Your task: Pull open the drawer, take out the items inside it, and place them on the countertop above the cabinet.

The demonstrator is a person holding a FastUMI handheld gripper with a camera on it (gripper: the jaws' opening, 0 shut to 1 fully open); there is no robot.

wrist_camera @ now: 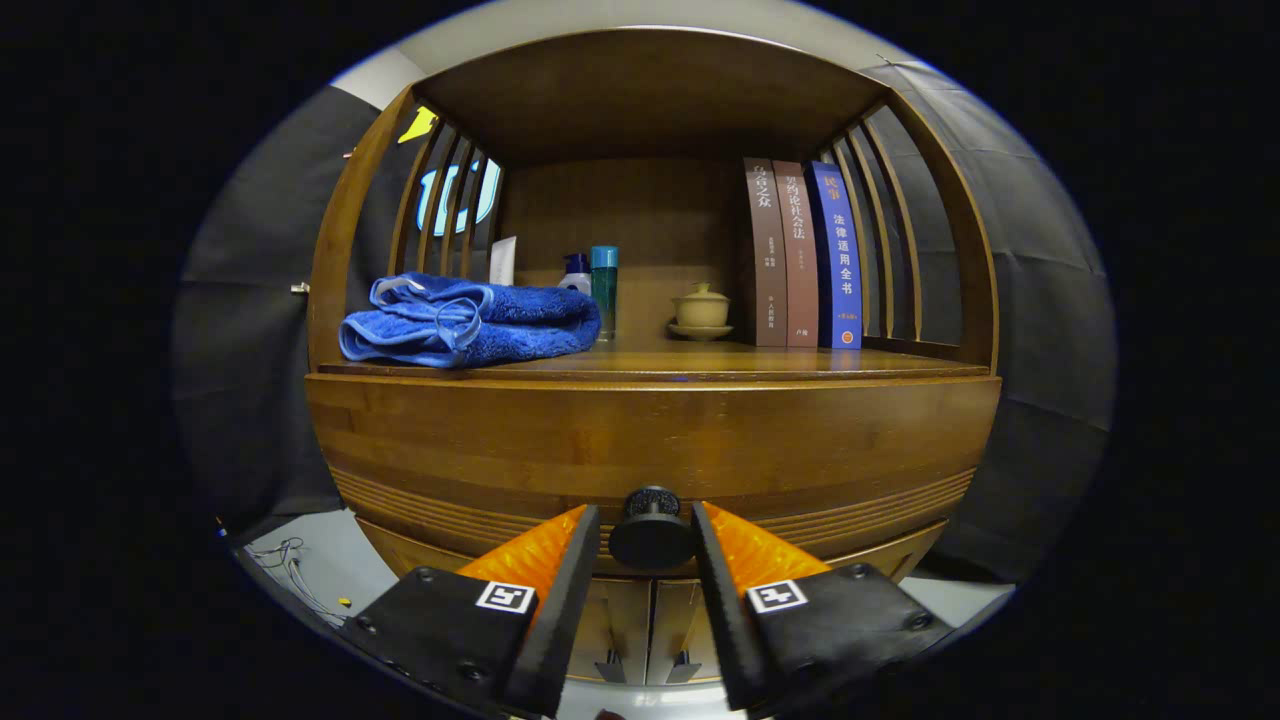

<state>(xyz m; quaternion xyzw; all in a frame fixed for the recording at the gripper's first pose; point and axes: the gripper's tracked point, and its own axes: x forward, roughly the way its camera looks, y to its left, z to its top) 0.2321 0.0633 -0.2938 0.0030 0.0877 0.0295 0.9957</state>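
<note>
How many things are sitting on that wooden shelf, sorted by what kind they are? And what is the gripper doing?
Books: 3
Bottles: 2
Blue towel: 1
Lidded cup on a saucer: 1
White card at the back: 1
Total: 8

The gripper has the drawer knob between its fingers; I cannot tell whether they press on it.

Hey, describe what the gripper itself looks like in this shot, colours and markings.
The gripper has two wedge-shaped fingers with ribbed orange outer faces and flat black inner pads. Each sits on a black block fixed with dark screws, and each block carries a small square black-and-white marker tag. No cables show on it.
</note>
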